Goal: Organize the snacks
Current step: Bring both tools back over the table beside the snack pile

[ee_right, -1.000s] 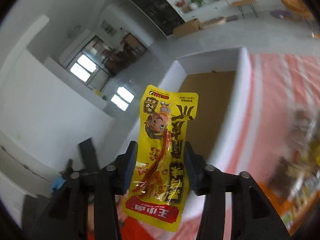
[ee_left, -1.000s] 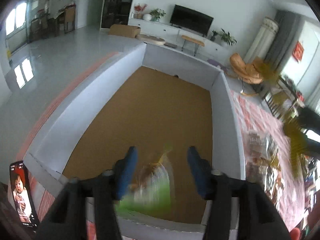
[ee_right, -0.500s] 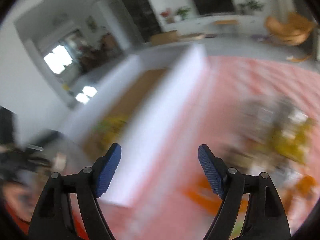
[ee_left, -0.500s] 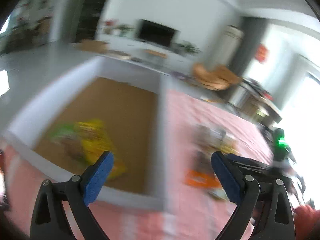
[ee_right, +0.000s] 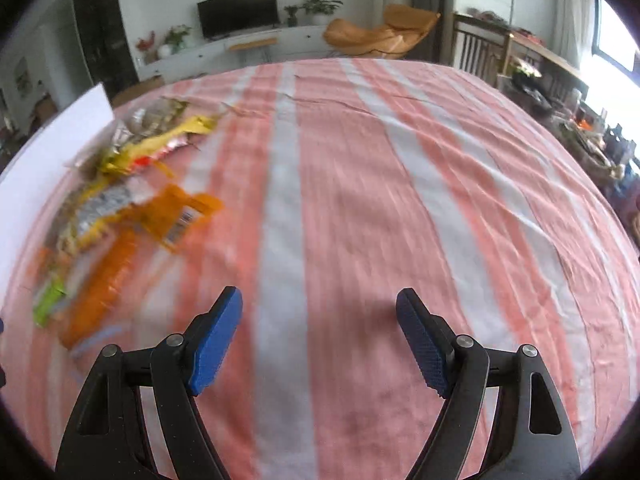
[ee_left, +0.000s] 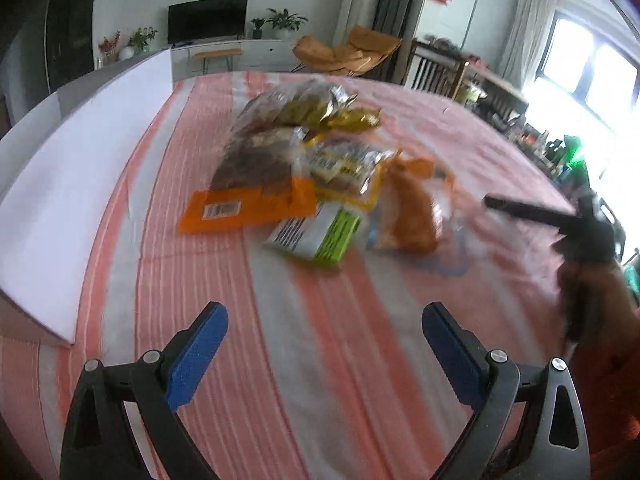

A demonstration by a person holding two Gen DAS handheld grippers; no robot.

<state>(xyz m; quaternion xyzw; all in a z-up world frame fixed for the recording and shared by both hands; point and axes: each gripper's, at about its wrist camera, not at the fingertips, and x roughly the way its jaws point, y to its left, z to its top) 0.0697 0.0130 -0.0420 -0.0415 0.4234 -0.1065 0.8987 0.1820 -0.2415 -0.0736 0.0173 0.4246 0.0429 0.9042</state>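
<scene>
The table is covered by a pink-and-white striped cloth [ee_right: 360,200]. A pile of snack packets [ee_left: 312,168] lies on it toward the left edge, near a white box wall [ee_left: 80,152] standing along that edge.

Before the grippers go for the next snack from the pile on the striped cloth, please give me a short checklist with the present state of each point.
1. Left gripper empty and open: ok, nothing is between its blue pads.
2. Right gripper empty and open: ok, its jaws have just been opening and hold nothing.
3. Snack pile in view of the left gripper: ok, it lies ahead on the striped cloth.
4. A single packet free to take: ok, the green and white packet lies at the pile's near edge.
5. Pile ahead of the right gripper: not ok, it sits far to the left.
6. White box wall beside the pile: ok.
</scene>
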